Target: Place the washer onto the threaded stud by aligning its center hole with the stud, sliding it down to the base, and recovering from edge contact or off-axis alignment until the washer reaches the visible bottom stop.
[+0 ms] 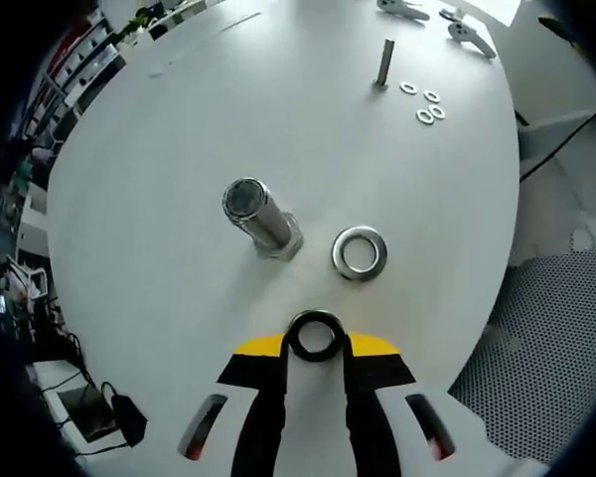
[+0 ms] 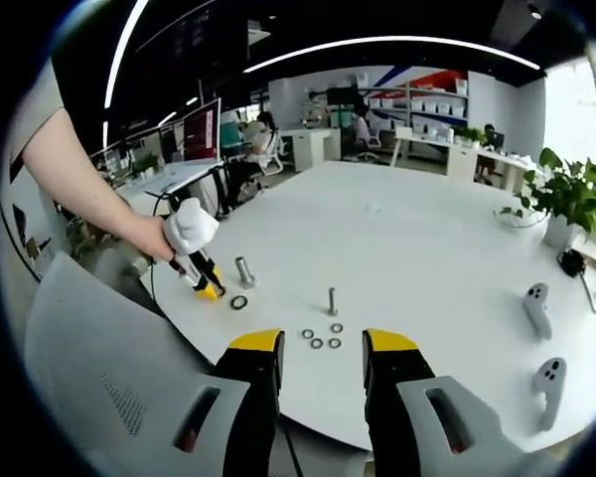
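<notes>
A thick threaded stud (image 1: 261, 221) with a hex base stands upright on the white table (image 1: 179, 149). Just to its right a steel washer (image 1: 360, 252) lies flat. My left gripper (image 1: 316, 346) is shut on a second, darker washer (image 1: 316, 335), held level a short way in front of the stud and above the table. In the right gripper view, a hand holds the left gripper (image 2: 203, 272) beside the stud (image 2: 244, 270) and the loose washer (image 2: 239, 302). My right gripper (image 2: 321, 350) hangs open over the table's near edge, with nothing between its fingers.
A thin stud (image 1: 384, 63) stands farther off with several small washers (image 1: 424, 105) beside it, seen also as the thin stud (image 2: 332, 300) and small washers (image 2: 323, 336). Two controllers (image 2: 536, 303) lie at the right. A grey chair (image 2: 89, 368) sits at the table edge; a plant (image 2: 566, 199) stands far right.
</notes>
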A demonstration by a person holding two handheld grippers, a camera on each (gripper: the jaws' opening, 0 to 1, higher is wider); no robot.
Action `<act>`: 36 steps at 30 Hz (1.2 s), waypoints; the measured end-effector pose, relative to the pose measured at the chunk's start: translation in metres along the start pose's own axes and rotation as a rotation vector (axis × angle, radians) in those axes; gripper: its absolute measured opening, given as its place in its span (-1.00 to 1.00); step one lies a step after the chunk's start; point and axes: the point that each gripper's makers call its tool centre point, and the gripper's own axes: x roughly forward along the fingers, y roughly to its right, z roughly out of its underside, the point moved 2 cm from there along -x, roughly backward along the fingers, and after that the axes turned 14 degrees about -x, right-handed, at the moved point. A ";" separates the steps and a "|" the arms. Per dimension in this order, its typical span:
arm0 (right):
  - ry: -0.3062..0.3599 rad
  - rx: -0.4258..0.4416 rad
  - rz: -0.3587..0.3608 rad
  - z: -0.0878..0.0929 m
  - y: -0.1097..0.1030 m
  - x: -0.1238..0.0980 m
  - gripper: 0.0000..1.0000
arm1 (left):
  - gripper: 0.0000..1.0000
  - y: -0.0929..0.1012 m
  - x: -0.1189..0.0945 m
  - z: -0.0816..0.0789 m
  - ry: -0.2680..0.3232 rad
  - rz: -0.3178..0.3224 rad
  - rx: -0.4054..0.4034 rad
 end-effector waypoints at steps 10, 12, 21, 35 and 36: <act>-0.002 0.003 -0.004 0.000 -0.001 0.000 -0.33 | -0.61 -0.008 -0.010 -0.008 0.037 -0.004 -0.001; -0.002 0.002 -0.005 0.000 -0.001 0.001 -0.33 | -0.61 -0.008 -0.011 -0.009 0.040 -0.005 0.010; -0.009 -0.001 -0.011 0.001 -0.002 0.001 -0.33 | -0.61 -0.005 -0.026 -0.018 0.076 0.011 0.069; -0.008 0.001 -0.008 0.001 -0.001 0.001 -0.33 | -0.62 0.006 -0.055 -0.040 0.144 0.016 0.237; -0.008 0.001 -0.008 0.001 -0.001 0.001 -0.33 | -0.62 0.006 -0.057 -0.041 0.146 0.018 0.236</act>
